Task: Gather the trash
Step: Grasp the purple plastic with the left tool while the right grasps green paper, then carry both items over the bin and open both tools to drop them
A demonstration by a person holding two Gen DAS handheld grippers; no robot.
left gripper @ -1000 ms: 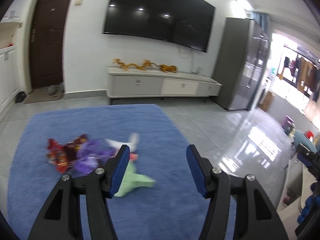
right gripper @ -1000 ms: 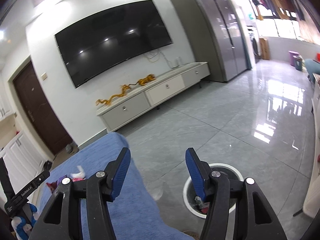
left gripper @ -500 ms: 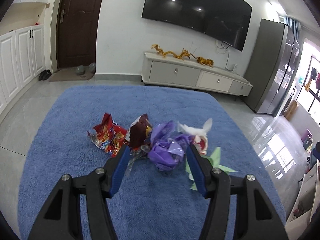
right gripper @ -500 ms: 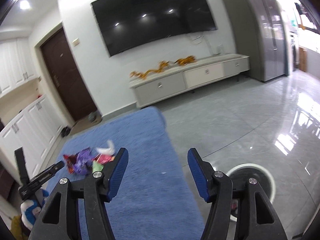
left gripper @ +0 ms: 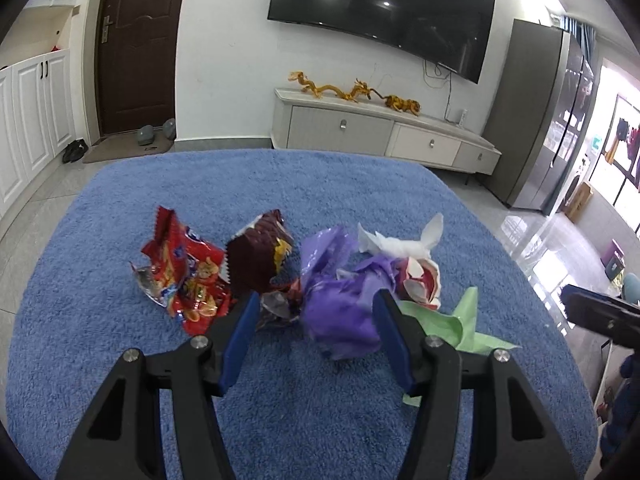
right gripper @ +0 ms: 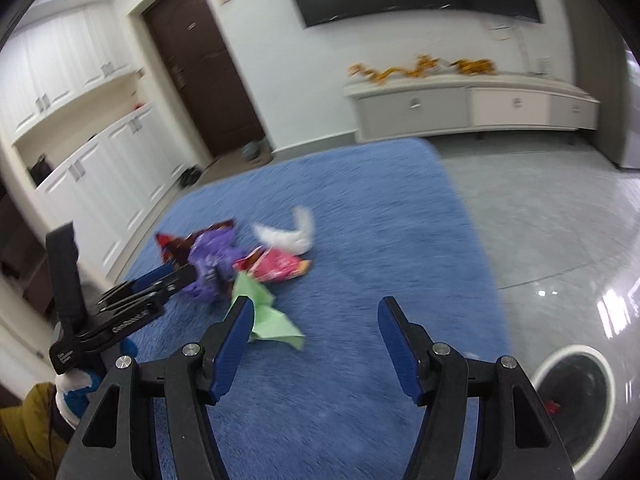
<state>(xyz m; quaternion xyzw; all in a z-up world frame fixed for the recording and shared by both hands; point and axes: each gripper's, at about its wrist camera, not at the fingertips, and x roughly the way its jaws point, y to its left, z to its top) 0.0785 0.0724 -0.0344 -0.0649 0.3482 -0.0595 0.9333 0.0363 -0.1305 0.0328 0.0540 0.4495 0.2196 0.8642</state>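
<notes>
A pile of trash lies on the blue rug [left gripper: 280, 184]: a red snack wrapper [left gripper: 184, 272], a brown wrapper [left gripper: 256, 256], a crumpled purple bag [left gripper: 340, 304], white tissue [left gripper: 400, 244], a red-and-white wrapper [left gripper: 420, 280] and green paper [left gripper: 460, 320]. My left gripper [left gripper: 316, 300] is open, low over the pile, with the purple bag between its fingers and unpressed. My right gripper [right gripper: 316, 304] hovers over the rug with its jaws opening and nothing between them. The green paper [right gripper: 268, 316] lies just beside its left finger. From the right wrist, the left gripper [right gripper: 180, 276] shows at the purple bag [right gripper: 212, 260].
A round white-rimmed bin [right gripper: 572, 388] stands on the grey tile floor right of the rug, something red inside. A low TV cabinet [left gripper: 380, 132] and a dark door [left gripper: 136, 48] line the far wall. White cupboards [right gripper: 100, 160] run along the left.
My left gripper has swung left and come down onto the pile, so the purple bag now sits between its fingers. My right gripper swung from the bin toward the rug and tilted down.
</notes>
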